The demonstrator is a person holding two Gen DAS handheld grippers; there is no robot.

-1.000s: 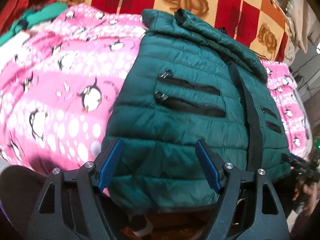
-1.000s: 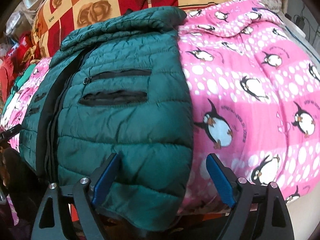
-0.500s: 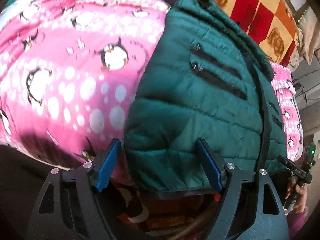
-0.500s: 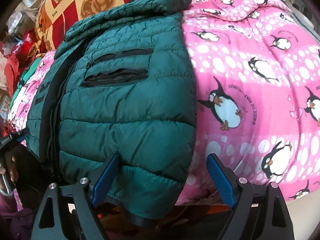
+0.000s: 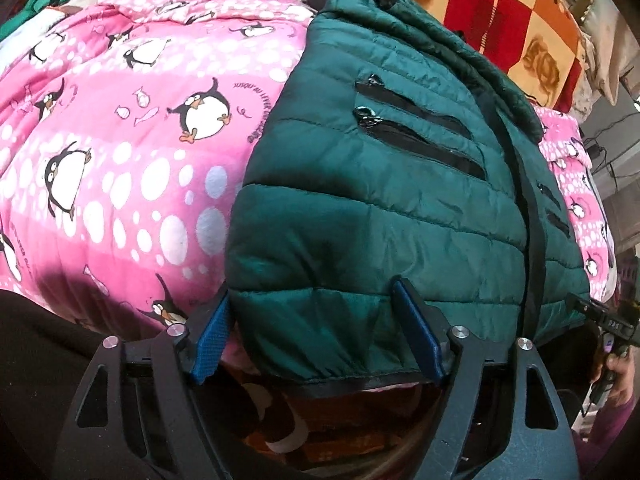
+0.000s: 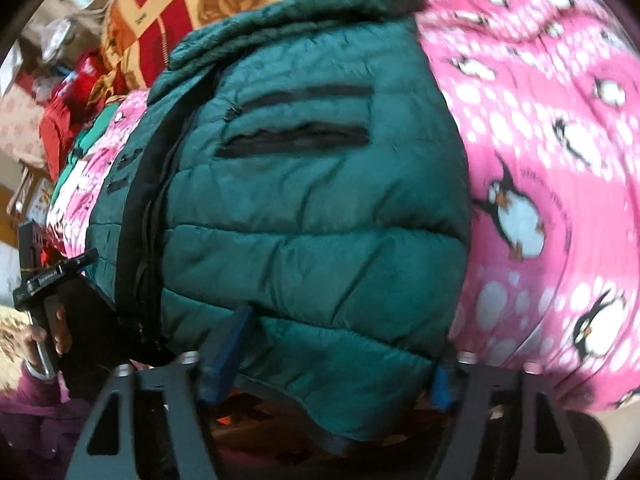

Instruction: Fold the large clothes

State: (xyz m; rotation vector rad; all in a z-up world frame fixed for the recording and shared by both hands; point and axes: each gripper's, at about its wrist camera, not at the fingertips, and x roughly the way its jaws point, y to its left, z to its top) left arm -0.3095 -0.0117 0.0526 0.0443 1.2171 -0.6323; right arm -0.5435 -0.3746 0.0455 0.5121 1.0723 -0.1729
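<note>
Your left gripper (image 5: 316,332) has its blue pads spread wide, and the hem corner of the green puffer jacket (image 5: 384,184) bulges down between them. The left pad sits just beside the jacket's side edge, where it meets the pink penguin blanket (image 5: 120,152); the right pad presses against the quilted hem further in. Nothing is pinched there.

The jacket lies front-up on the blanket, its collar toward the red and orange rose-patterned cover (image 5: 516,12) and its hem hanging over the near edge of the bed. The black zip placket runs up its middle, with two black pocket zips on each side.

Your right gripper (image 6: 332,356) is likewise spread, straddling the other hem corner. Its left pad lies against the quilting; its right pad is mostly tucked behind the jacket's outer edge, next to the blanket. The picture is blurred, but the jaws are plainly apart and not clamped.
</note>
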